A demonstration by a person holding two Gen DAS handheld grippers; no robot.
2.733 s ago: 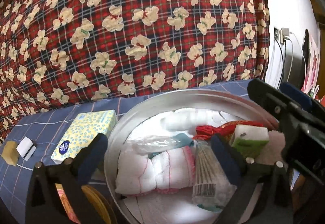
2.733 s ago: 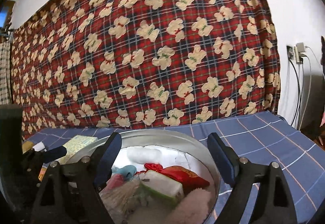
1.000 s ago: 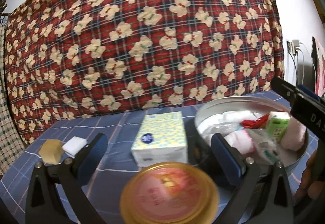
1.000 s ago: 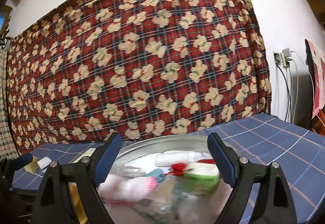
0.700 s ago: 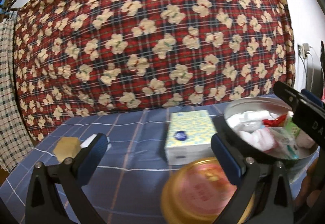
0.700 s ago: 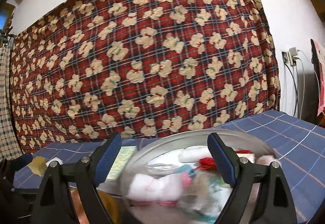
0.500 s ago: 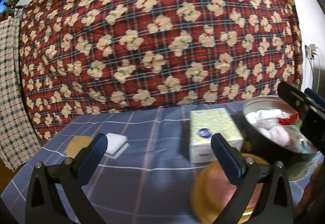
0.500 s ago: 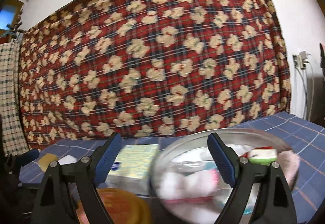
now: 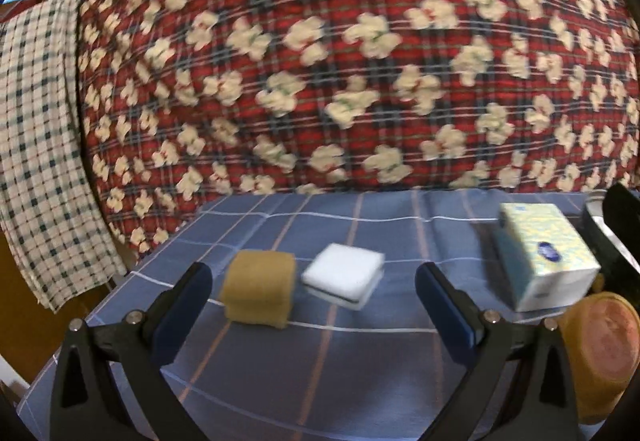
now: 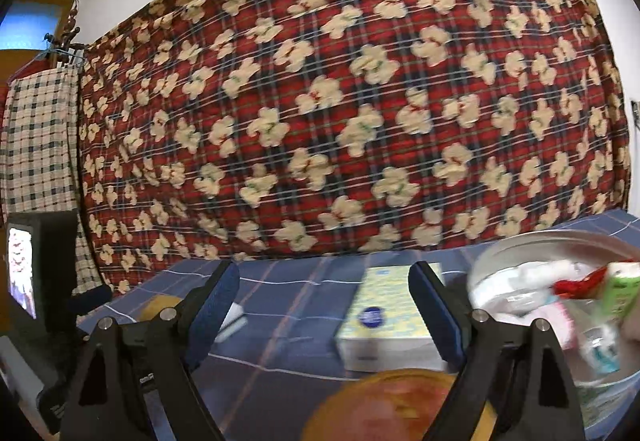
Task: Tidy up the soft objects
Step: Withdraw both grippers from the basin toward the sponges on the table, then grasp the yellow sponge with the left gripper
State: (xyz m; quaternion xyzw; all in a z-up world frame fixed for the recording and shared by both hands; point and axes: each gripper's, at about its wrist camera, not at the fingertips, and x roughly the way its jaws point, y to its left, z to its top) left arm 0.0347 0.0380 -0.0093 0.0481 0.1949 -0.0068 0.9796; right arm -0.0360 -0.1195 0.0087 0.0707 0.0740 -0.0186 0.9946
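In the left wrist view a tan sponge [image 9: 259,294] and a white sponge with a dark base [image 9: 343,281] lie side by side on the blue checked cloth [image 9: 320,361]. My left gripper [image 9: 314,303] is open and empty, just short of them. A pale yellow tissue box [image 9: 546,255] stands to the right. In the right wrist view my right gripper [image 10: 324,303] is open and empty. Beyond it are the tissue box [image 10: 386,315] and a metal basin [image 10: 520,253] holding soft items.
An orange round lid [image 10: 400,405] lies near the right gripper, and also shows in the left wrist view [image 9: 600,353]. A red plaid bear-print cloth [image 9: 340,61] hangs behind the table. A checked cloth [image 9: 36,145] hangs at the left, past the table's edge.
Both grippers swung left, away from the basin. The left one now faces the two sponges, which were far off at the left before. Both stayed open.
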